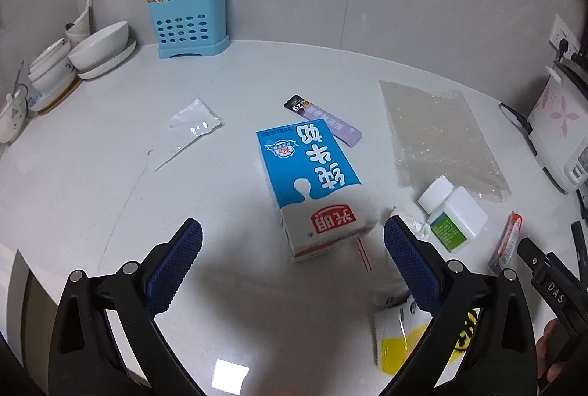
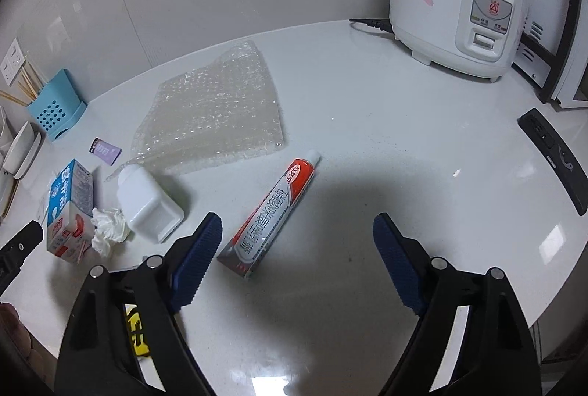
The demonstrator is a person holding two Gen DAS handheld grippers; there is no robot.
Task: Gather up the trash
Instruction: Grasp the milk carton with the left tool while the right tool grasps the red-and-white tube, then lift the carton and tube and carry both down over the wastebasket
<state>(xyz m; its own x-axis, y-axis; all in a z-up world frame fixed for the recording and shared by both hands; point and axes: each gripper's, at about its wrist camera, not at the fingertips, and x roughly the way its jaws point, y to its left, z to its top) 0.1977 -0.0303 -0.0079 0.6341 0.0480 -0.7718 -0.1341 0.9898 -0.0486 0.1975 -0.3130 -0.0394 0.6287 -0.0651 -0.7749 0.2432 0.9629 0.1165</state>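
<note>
Your left gripper [image 1: 293,241] hangs over the white worktop [image 1: 110,182], fingers spread, empty | blue-and-white milk carton [image 1: 312,190] lies flat just ahead between them, purple sachet [image 1: 323,121] beyond | your right gripper [image 2: 297,241] likewise released, toothpaste tube [image 2: 272,216] lying between its fingers | bubble wrap [image 2: 217,116] and crumpled tissue [image 2: 108,230] nearby.

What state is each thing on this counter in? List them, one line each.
Left gripper: open, empty.
Right gripper: open, empty.
Milk carton: lying on its side, straw attached.
White bottle: tipped over, capped.
Tissue: crumpled.
Toothpaste tube: lying flat, capped.
Bubble wrap: spread flat.
Purple sachet: lying flat.
Rice cooker: lid shut.
</note>
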